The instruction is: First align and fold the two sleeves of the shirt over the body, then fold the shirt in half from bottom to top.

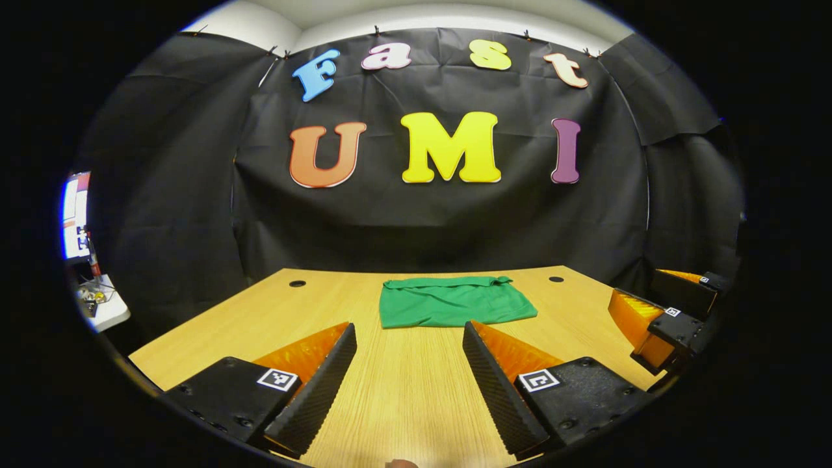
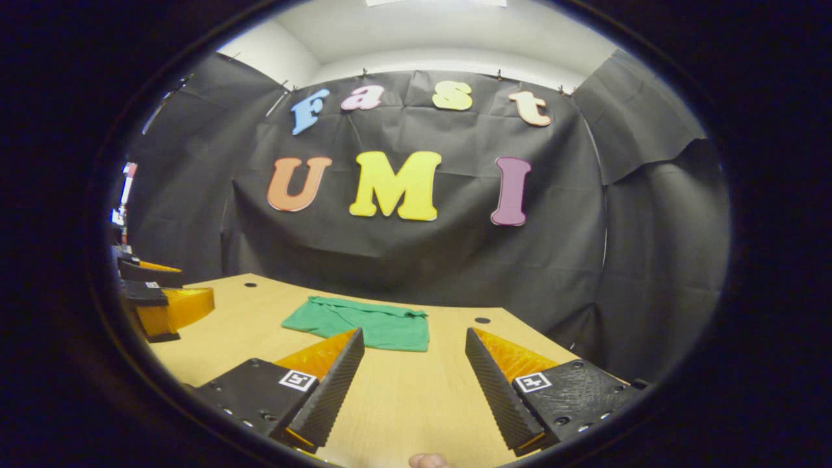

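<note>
A green shirt (image 1: 452, 301) lies folded into a compact rectangle on the wooden table (image 1: 403, 390), toward its far edge. My left gripper (image 1: 409, 335) hovers over the near part of the table, open, with nothing between its fingers, well short of the shirt. The right gripper (image 1: 656, 305) appears at the right edge of the left gripper view. In the right gripper view the shirt (image 2: 364, 324) lies ahead and to the left. My right gripper (image 2: 413, 341) is open and empty, its left finger overlapping the shirt's near edge in the image. The left gripper (image 2: 159, 299) appears at the far left.
Two small round holes (image 1: 297, 283) (image 1: 556, 279) sit in the table near its back edge. Black cloth walls close the booth behind and on both sides. A white stand with clutter (image 1: 97, 299) is outside the booth at the far left.
</note>
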